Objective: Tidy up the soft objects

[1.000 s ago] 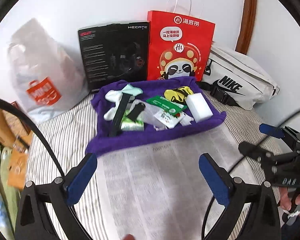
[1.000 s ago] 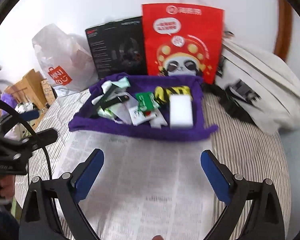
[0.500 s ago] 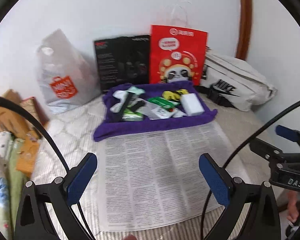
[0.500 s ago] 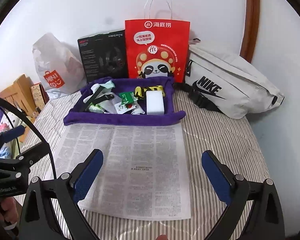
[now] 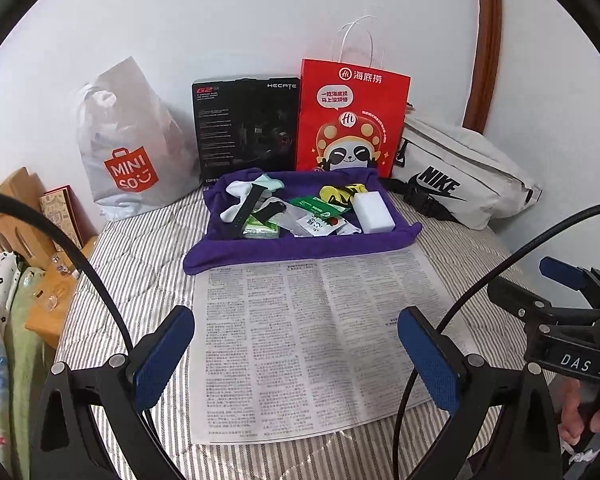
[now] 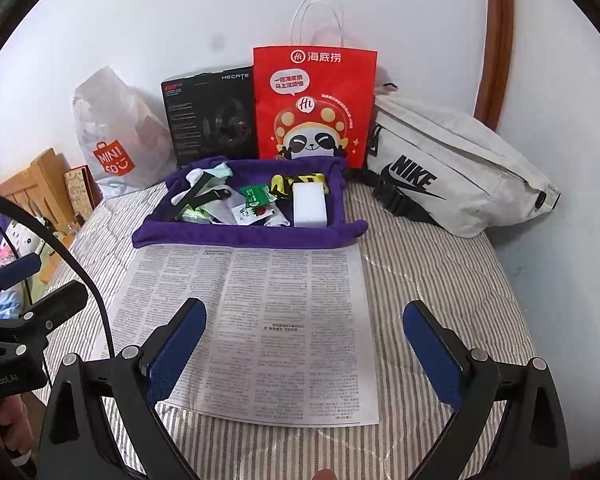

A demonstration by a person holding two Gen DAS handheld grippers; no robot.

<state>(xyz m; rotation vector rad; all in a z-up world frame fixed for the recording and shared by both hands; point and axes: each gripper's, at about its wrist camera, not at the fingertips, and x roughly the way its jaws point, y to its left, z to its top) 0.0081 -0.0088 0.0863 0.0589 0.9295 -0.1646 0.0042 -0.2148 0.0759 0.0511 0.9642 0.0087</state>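
One purple cloth of soft items, one newspaper sheet, left gripper and right gripper both wide open, holding nothing.

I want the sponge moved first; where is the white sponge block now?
In both views the white sponge block lies at the right end of the purple cloth tray, beside the yellow-black item.

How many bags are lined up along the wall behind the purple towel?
3. A white Miniso plastic bag at far left, a red panda paper bag directly behind the purple towel, and a white Nike bag at right. A black box may hide something.
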